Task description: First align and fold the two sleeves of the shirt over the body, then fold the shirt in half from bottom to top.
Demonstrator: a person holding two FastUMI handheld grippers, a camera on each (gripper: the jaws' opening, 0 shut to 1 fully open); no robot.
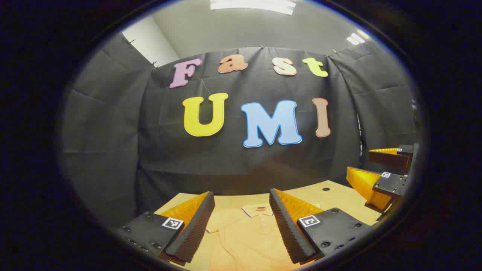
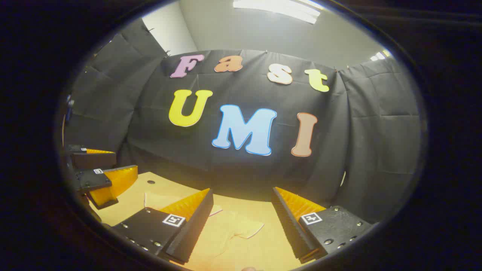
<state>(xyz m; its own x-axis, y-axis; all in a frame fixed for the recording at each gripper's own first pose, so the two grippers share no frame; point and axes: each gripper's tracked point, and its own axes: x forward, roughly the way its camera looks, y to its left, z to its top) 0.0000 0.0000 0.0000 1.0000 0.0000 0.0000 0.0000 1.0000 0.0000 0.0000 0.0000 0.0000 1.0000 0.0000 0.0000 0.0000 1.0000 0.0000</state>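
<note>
Both grippers are hovering above the table with nothing between their fingers: I am holding the left gripper (image 1: 241, 222) spread wide over the chest of the shirt (image 1: 244, 237), and the right gripper (image 2: 241, 222) just as wide over the shirt's right side. Nearest to me, in the left gripper view, the shirt is lying flat and face up on the table (image 1: 331, 192), its collar (image 1: 258, 209) pointing away toward the booth wall (image 1: 244, 158), framed between my open fingers. In the right gripper view one short sleeve (image 2: 248, 227) is spreading out sideways between the fingers, unfolded, so I am judging that the sleeve step is not yet begun. To do it well, I am planning to lower each gripper to a sleeve's outer edge, pinch only the top layer near the cuff, and carry it inward so it lies straight over the body without dragging the rest. Both hands are sitting level and tilted only slightly downward, pointing toward the wall, side by side: each gripper is appearing at the edge of the other's view, near but apart. Farther off, a small dark hole (image 1: 326, 189) is showing in the tabletop beyond the collar, and the wall is hanging behind it all.
</note>
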